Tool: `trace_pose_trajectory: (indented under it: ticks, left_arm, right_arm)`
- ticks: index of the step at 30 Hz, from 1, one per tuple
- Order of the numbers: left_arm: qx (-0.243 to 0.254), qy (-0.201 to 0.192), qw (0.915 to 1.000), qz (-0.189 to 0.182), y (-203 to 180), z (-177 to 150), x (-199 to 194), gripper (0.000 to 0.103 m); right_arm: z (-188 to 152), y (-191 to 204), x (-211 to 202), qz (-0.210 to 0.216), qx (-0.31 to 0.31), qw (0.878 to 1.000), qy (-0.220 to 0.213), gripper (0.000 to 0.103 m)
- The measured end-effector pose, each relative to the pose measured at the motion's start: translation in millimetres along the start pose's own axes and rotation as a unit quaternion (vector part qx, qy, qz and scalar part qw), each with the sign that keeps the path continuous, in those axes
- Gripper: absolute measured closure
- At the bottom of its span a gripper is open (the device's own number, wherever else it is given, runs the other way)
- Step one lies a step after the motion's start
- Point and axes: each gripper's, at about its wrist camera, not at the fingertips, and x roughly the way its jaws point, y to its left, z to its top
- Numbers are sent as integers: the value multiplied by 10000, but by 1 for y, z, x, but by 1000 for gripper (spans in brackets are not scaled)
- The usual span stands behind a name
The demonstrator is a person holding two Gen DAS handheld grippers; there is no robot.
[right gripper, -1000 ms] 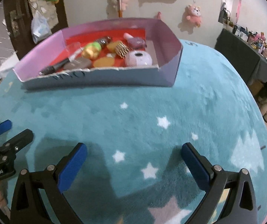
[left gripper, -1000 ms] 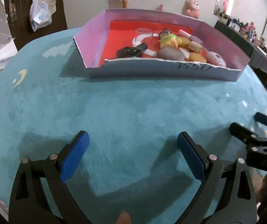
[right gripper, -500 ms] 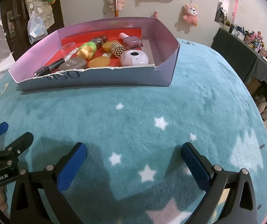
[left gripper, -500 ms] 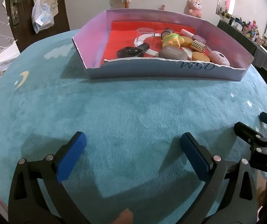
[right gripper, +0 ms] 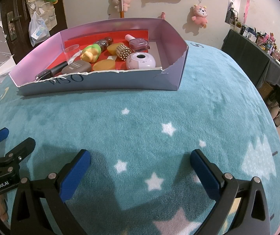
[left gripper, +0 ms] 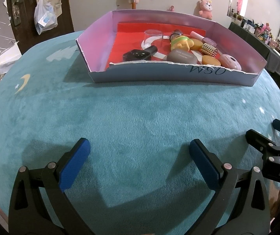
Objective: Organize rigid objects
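A shallow cardboard box (left gripper: 159, 74) with a red floor stands at the far side of the teal rug; it also shows in the right wrist view (right gripper: 104, 84). In it lie a clear cup (left gripper: 153, 37), a black bottle (left gripper: 140, 54), a grey case (left gripper: 182, 57), a yellow-green toy (left gripper: 181, 42), orange discs (left gripper: 210, 60), a gold studded cylinder (right gripper: 123, 52), a pink round device (right gripper: 141, 60) and a purple nail polish bottle (right gripper: 137, 42). My left gripper (left gripper: 139, 149) is open and empty, low over the rug, well short of the box. My right gripper (right gripper: 140, 159) is open and empty beside it.
The teal rug (right gripper: 159, 117) with white stars covers the whole surface. Plush toys (right gripper: 199, 14) hang on the far wall. A dark door with a plastic bag (left gripper: 44, 17) is at the back left. A cluttered dark table (right gripper: 267, 58) stands at the right.
Both grippers have drawn back and risen slightly, so the box looks a little farther and more of its floor shows. Both stay open and empty.
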Motion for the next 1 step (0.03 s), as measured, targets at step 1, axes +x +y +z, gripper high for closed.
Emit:
trace_pose_trajectory:
  ticks: [1]
  left_arm:
    - [-1, -1, 10000, 0, 0, 0, 0, 0]
  right_arm:
    - [0, 0, 0, 4, 2, 10000, 0, 0]
